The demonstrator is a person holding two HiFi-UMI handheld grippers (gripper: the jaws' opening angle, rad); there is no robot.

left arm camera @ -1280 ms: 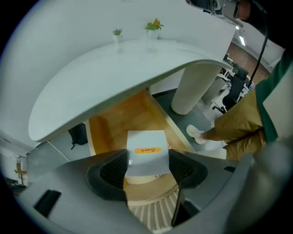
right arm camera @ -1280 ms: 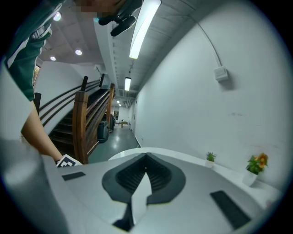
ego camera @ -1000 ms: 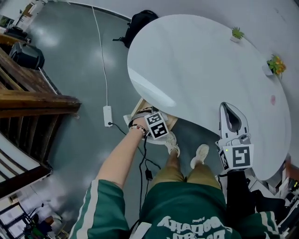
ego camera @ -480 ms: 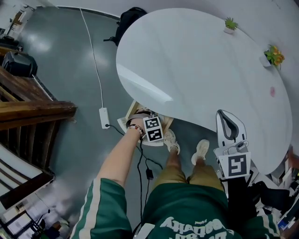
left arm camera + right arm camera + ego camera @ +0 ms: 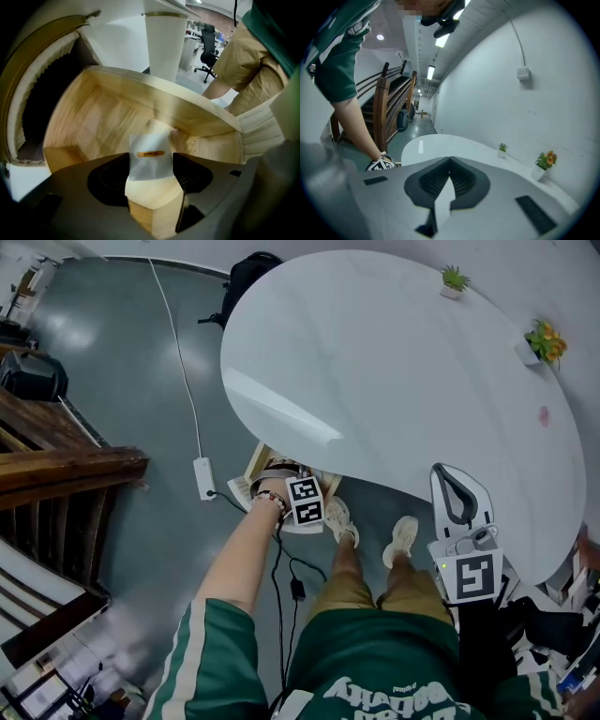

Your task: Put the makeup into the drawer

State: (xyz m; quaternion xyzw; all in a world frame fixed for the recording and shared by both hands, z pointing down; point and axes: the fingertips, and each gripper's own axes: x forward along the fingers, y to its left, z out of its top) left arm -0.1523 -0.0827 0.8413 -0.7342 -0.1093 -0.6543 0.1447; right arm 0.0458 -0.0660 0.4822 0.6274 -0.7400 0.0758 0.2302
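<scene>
My left gripper [image 5: 150,165] points straight down into the open pale wooden drawer [image 5: 98,117]. Its jaws are clamped on the white makeup box with a small gold label [image 5: 149,152]. I grip the box by its sides so that it goes in end first, toward the bare boards in the middle of the frame. I see nothing else in the drawer.

My right gripper [image 5: 449,164] has its jaws pressed together on nothing. It sits over the edge of the white oval counter [image 5: 394,381], at the lower right of the head view. I judge it is parked out of the way because this step needs one hand.

In the head view the marker cube and the wrist cover the box, and the counter's edge cuts off most of the drawer. I cannot tell whether the box's far end touches the drawer floor, and the label's print is too small to read.
</scene>
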